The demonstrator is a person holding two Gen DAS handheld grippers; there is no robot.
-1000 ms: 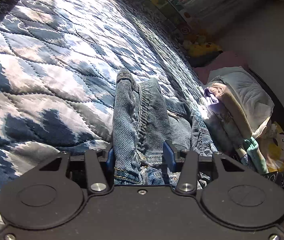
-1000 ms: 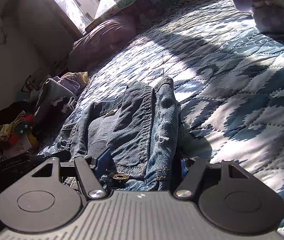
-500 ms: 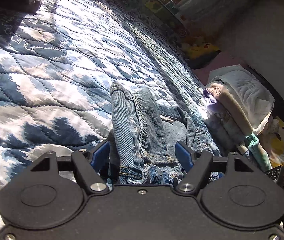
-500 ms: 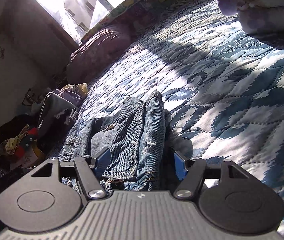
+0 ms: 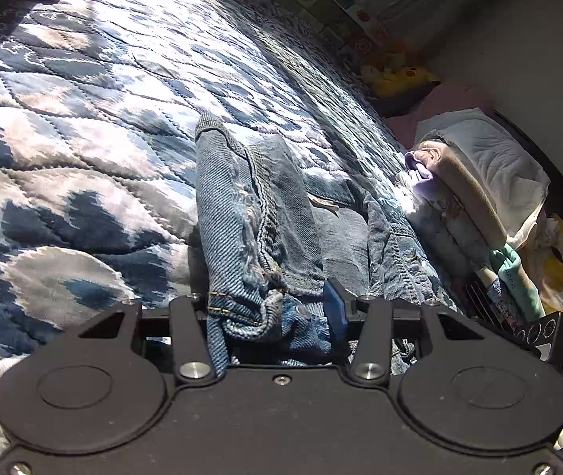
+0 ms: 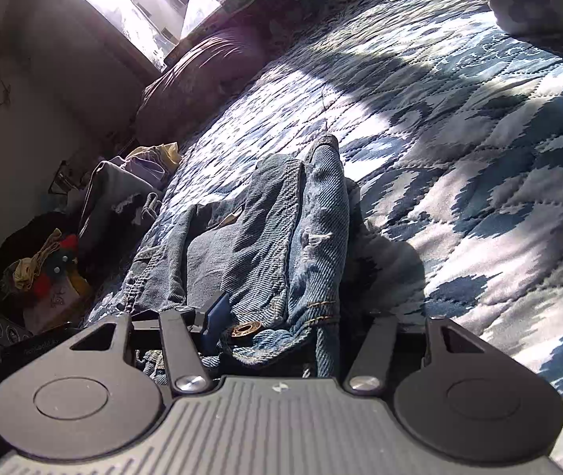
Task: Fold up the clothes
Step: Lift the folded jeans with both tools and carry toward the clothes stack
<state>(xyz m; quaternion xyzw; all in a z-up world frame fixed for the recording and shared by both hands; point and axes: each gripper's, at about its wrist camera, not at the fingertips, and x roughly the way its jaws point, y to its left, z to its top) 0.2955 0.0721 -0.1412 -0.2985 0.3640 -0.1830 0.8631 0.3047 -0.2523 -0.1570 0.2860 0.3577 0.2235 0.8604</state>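
A pair of blue jeans (image 5: 250, 213) lies bunched lengthwise on the blue-and-white quilt (image 5: 83, 138). My left gripper (image 5: 269, 308) is shut on a thick fold of denim at the near end. The cloth drapes over its left finger, and only the right blue pad (image 5: 335, 308) shows. In the right wrist view the same jeans (image 6: 281, 229) run away from me over the quilt (image 6: 479, 158). My right gripper (image 6: 289, 316) is shut on the waistband by the brass button (image 6: 244, 329). Its left pad (image 6: 218, 312) shows; the right one is hidden by denim.
A pile of other clothes (image 5: 471, 198) lies along the bed's edge beside the jeans, seen too as a pile (image 6: 119, 190) in the right wrist view. A dark pillow (image 6: 202, 75) sits under the window. A yellow plush toy (image 5: 400, 77) lies by the wall.
Both grippers' fingers stood wider half a second ago and have now closed in on the denim. The jeans sit closer and more bunched between the fingers.
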